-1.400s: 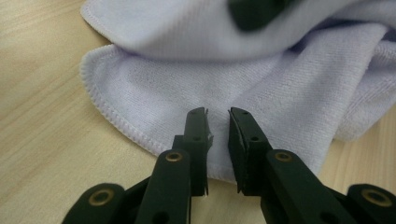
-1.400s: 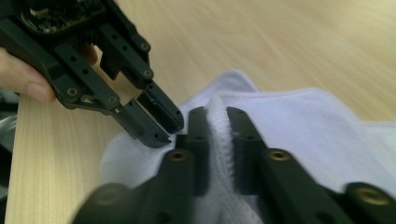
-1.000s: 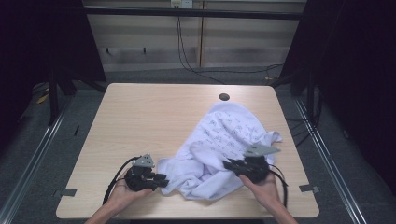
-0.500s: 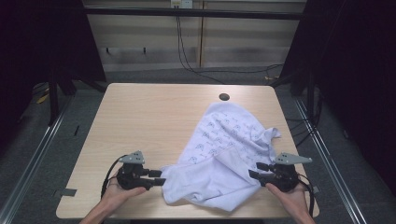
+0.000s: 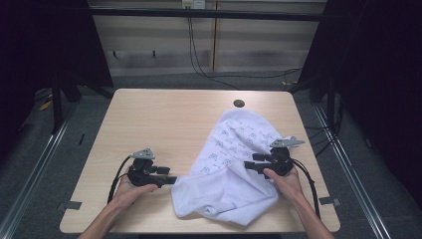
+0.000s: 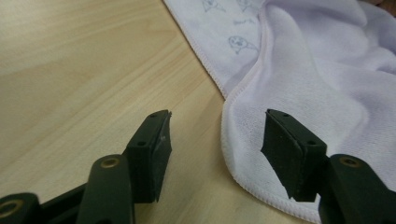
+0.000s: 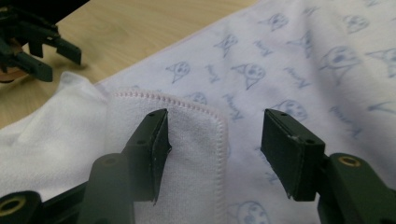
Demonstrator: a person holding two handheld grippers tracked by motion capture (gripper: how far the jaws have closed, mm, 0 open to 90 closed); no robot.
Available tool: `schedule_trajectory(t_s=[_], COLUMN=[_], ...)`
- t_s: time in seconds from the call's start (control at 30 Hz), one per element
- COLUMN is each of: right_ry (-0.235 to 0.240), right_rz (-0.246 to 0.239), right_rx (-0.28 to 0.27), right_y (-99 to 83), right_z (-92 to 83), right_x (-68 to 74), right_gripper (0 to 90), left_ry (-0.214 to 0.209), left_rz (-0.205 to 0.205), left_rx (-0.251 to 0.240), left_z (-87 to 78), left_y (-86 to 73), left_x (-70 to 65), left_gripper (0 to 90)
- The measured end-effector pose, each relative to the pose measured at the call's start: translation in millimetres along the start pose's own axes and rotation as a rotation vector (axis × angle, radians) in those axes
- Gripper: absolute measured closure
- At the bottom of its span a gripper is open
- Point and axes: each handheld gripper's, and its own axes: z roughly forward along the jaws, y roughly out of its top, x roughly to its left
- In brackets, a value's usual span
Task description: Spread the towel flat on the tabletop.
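My left tool (image 5: 169, 179) and right tool (image 5: 249, 166) have just been opening and grip nothing. The white towel (image 5: 234, 164) lies crumpled on the table (image 5: 149, 119), near right. I should pinch one edge (image 6: 229, 100) with each tool, then pull flat.

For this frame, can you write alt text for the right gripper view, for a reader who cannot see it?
The right gripper stands open over a white towel printed with small blue cartoon faces, its jaws having just been opening, astride a folded-over hemmed corner that neither pad presses. The left gripper sits on the wooden table at upper left.
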Motion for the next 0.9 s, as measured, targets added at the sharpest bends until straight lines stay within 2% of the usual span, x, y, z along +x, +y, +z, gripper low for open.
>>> schedule_trajectory(t_s=[0.13, 0.2, 0.23, 0.27, 0.3, 0.33, 0.37, 0.43, 0.53, 0.57, 0.6, 0.7, 0.73, 0.77, 0.8, 0.83, 0.9], right_ry=[0.058, 0.074, 0.077, 0.089, 0.092, 0.093, 0.102, 0.092, 0.071, 0.050, 0.050, 0.029, 0.026, -0.003, -0.015, -0.014, -0.099], right_rz=[-0.007, -0.024, -0.032, -0.040, -0.049, -0.060, -0.067, -0.081, -0.095, -0.084, -0.084, -0.062, -0.049, -0.047, -0.034, -0.016, -0.003], right_rx=[0.052, 0.087, 0.100, 0.109, 0.123, 0.131, 0.139, 0.156, 0.134, 0.072, 0.072, -0.022, -0.047, -0.068, -0.089, -0.113, -0.118], right_y=[-3.5, -5.9, -7.0, -8.0, -8.7, -9.5, -10.6, -12.9, -13.7, -10.6, -10.6, -6.0, -5.8, -6.3, -7.3, -9.0, -14.1], right_z=[6.9, 11.7, 13.6, 15.0, 16.0, 16.7, 17.0, 17.5, 13.7, 4.4, 4.4, -18.4, -26.3, -34.1, -41.7, -49.0, -62.1], right_x=[4.7, 8.3, 10.7, 13.1, 15.9, 18.4, 20.8, 25.0, 29.2, 30.6, 30.6, 30.3, 29.6, 29.3, 27.5, 24.5, 20.0], right_gripper=[47.5, 51.6, 54.4, 56.6, 58.4, 61.9, 64.4, 73.1, 84.3, 84.9, 84.9, 84.4, 84.4, 84.2, 82.7, 84.8, 86.1], left_ry=[-0.022, -0.018, -0.034, -0.041, -0.030, -0.047, -0.043, -0.036, -0.025, -0.016, -0.014, 0.003, 0.022, 0.032, 0.031, 0.039, 0.041], left_rz=[0.034, 0.061, 0.072, 0.088, 0.106, 0.121, 0.132, 0.136, 0.127, 0.123, 0.107, 0.076, 0.074, 0.067, 0.053, 0.055, 0.046], left_rx=[0.034, 0.045, 0.055, 0.064, 0.071, 0.086, 0.090, 0.093, 0.066, 0.048, 0.022, -0.054, -0.074, -0.091, -0.105, -0.101, -0.114], left_z=[6.1, 7.3, 7.8, 8.4, 8.6, 8.8, 9.1, 8.7, 4.4, 0.6, -3.7, -18.2, -22.4, -25.8, -28.0, -29.5, -27.9], left_y=[0.1, -0.2, -0.6, -1.7, -2.2, -2.6, -3.5, -3.9, -3.4, -2.6, -1.9, 0.3, 1.2, 1.9, 2.3, 3.3, 7.2], left_x=[-5.9, -9.2, -10.3, -12.4, -14.5, -15.6, -17.5, -20.2, -20.3, -19.1, -17.2, -11.3, -10.5, -9.1, -7.4, -6.0, -4.3], left_gripper=[44.1, 52.6, 56.6, 65.1, 73.0, 79.6, 84.5, 87.7, 88.2, 88.2, 88.2, 88.3, 88.4, 88.3, 88.3, 88.3, 88.3])
